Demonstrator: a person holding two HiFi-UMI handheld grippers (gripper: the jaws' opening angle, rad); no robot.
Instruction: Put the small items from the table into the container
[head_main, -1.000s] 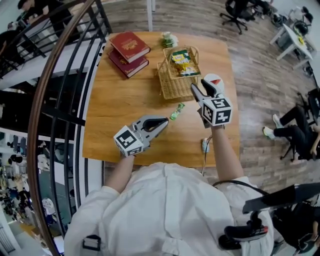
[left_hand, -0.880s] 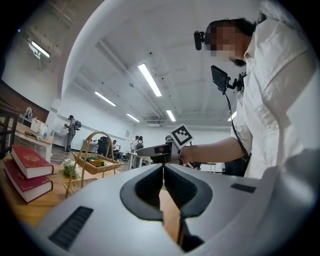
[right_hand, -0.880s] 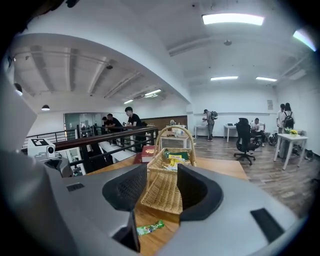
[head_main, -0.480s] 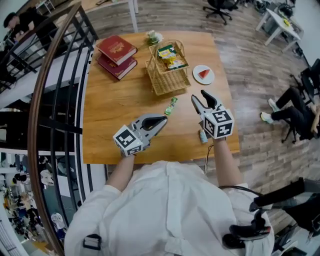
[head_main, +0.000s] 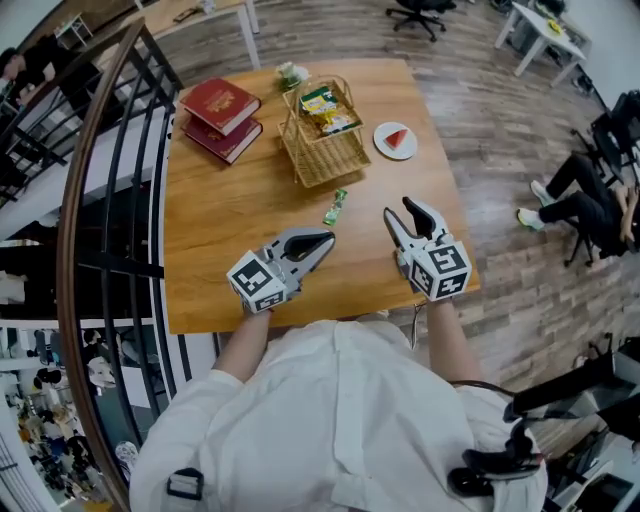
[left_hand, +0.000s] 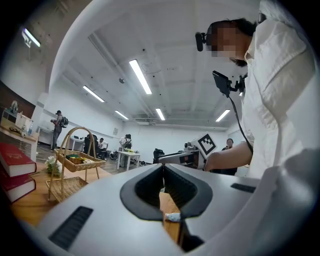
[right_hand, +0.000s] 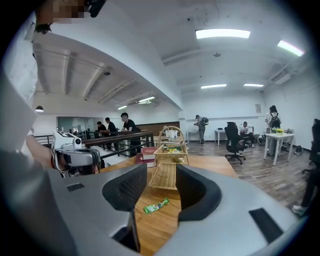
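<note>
- Green wrapper (head_main: 335, 206) is lying flat on the wooden table (head_main: 215, 240), just in front of the wicker basket (head_main: 330, 160) but not touching it. It is looking like the small item that is waiting to go in.
- Right gripper (head_main: 397, 208) is pointing toward the wrapper from near it, with its jaws standing about half apart and nothing between them. I judge it is being lined up so, because the wrapper is showing straight ahead through the gap in the right gripper view.
- Left gripper (head_main: 326, 239) is lying level over the table with its jaws together and gripping nothing. Probably it is being held aside to leave room.
- The basket is already carrying snack packets (head_main: 322, 105) in its upper tray, so it is serving as the container.
- The wrapper is appearing long, narrow and crinkled, bright green with some pale print. It is probably light and slippery, so it is asking for a low pinch across its narrow width.
</note>
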